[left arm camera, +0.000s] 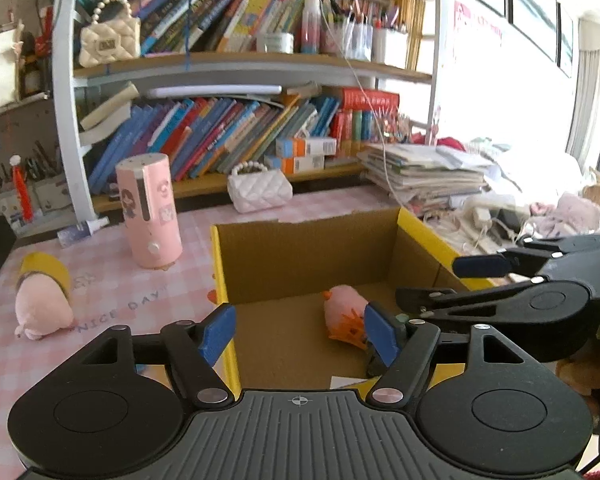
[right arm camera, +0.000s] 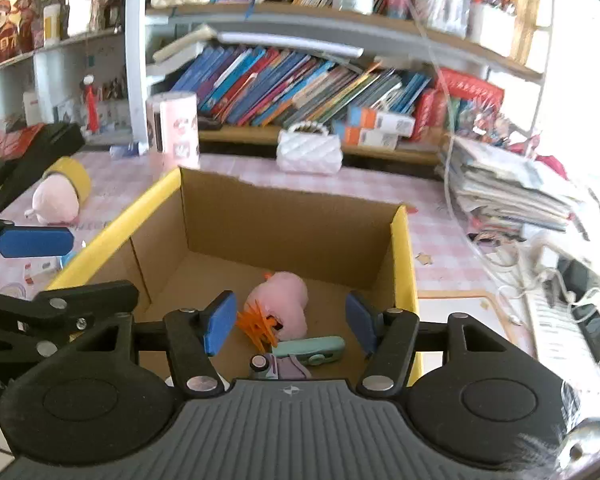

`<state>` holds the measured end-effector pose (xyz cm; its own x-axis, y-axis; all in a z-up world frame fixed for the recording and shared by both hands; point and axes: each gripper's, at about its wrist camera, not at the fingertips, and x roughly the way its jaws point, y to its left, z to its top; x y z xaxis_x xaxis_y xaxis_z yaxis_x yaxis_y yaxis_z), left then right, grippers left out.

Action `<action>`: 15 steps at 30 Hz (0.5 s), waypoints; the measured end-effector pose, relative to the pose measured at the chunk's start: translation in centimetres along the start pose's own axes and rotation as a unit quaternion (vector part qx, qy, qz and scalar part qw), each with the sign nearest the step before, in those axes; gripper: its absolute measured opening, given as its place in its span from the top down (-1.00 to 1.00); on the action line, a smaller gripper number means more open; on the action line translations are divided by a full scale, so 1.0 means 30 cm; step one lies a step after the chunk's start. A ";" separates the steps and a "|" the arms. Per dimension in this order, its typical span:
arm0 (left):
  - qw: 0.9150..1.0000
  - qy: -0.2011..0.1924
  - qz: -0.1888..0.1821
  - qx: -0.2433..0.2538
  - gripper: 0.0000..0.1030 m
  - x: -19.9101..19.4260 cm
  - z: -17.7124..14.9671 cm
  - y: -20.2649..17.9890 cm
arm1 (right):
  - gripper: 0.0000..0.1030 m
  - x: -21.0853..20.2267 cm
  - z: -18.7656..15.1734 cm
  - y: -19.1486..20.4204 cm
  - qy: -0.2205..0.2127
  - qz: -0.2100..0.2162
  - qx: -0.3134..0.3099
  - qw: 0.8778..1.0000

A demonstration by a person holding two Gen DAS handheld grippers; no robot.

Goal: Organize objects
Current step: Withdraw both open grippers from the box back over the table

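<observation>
On pink checked tablecloth (left arm camera: 112, 292), cardboard box (left arm camera: 300, 256) below bookshelves (left arm camera: 236, 64)

Open yellow-rimmed cardboard box (right arm camera: 400, 248), pink plush toy (right arm camera: 286, 304) lying inside, second pink plush (left arm camera: 40, 308) on table outside

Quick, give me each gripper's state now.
Left gripper: open, holding nothing, above the cardboard box.
Right gripper: open, holding nothing, above the pink plush in the box.

Box (right arm camera: 284, 220) mid-desk (right arm camera: 440, 240); plush toy (right arm camera: 286, 300) inside on its floor, small case (right arm camera: 312, 350) before it. Second plush (left arm camera: 40, 304) near desk's left edge. Cylinder (left arm camera: 150, 208) and purse (left arm camera: 260, 190) behind box, against bookshelf (left arm camera: 240, 64). Paper stack (left arm camera: 424, 172) at back right.
</observation>
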<state>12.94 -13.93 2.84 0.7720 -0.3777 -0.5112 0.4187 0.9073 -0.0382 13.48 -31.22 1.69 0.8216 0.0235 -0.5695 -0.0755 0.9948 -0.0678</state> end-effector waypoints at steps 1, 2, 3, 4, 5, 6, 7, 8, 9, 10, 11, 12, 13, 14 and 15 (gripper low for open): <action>1.000 -0.002 0.000 -0.002 -0.41 -0.011 -0.002 0.005 | -0.13 -0.014 -0.003 0.005 -0.003 -0.005 0.004 1.000; 1.000 -0.005 -0.001 -0.004 -0.41 -0.024 -0.006 0.010 | -0.14 -0.030 -0.008 0.010 -0.005 -0.011 0.008 1.000; 1.000 -0.007 -0.002 -0.006 -0.41 -0.037 -0.011 0.018 | -0.14 -0.046 -0.014 0.016 -0.007 -0.017 0.012 1.000; 1.000 -0.009 -0.003 -0.008 -0.41 -0.050 -0.017 0.025 | -0.14 -0.060 -0.021 0.018 -0.009 -0.023 0.016 1.000; 1.000 -0.010 -0.005 -0.010 -0.41 -0.062 -0.024 0.031 | -0.14 -0.076 -0.028 0.025 -0.010 -0.030 0.019 0.999; 1.000 -0.010 -0.008 -0.009 -0.41 -0.076 -0.032 0.037 | -0.14 -0.094 -0.036 0.034 -0.011 -0.039 0.023 0.999; 1.000 -0.012 -0.010 -0.007 -0.41 -0.090 -0.041 0.042 | -0.15 -0.108 -0.045 0.042 -0.012 -0.046 0.025 0.999; 1.000 -0.014 -0.011 -0.004 -0.41 -0.105 -0.051 0.046 | -0.15 -0.123 -0.053 0.051 -0.013 -0.051 0.028 0.998; 1.000 -0.015 -0.012 0.001 -0.41 -0.119 -0.063 0.049 | -0.16 -0.136 -0.062 0.062 -0.013 -0.057 0.031 0.998; 1.000 -0.015 -0.013 0.004 -0.41 -0.132 -0.072 0.049 | -0.17 -0.150 -0.072 0.074 -0.012 -0.062 0.033 0.997; 1.000 -0.014 -0.014 0.007 -0.41 -0.144 -0.083 0.051 | -0.17 -0.163 -0.083 0.085 -0.011 -0.065 0.034 0.997; 1.000 -0.012 -0.015 0.008 -0.41 -0.156 -0.096 0.057 | -0.17 -0.173 -0.094 0.098 -0.007 -0.067 0.036 0.997; 1.000 -0.009 -0.016 0.008 -0.42 -0.167 -0.108 0.063 | -0.17 -0.182 -0.106 0.112 -0.003 -0.070 0.037 0.997; 1.000 -0.005 -0.017 0.006 -0.42 -0.178 -0.122 0.070 | -0.17 -0.190 -0.119 0.127 0.003 -0.071 0.039 0.997; 1.000 0.001 -0.017 0.005 -0.42 -0.188 -0.138 0.079 | -0.17 -0.198 -0.135 0.145 0.010 -0.070 0.041 0.997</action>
<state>7.60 -8.88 2.08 0.7560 -0.4081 -0.5118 0.4492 0.8922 -0.0478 5.98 -27.44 1.47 0.8097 -0.1175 -0.5750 0.0868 0.9930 -0.0807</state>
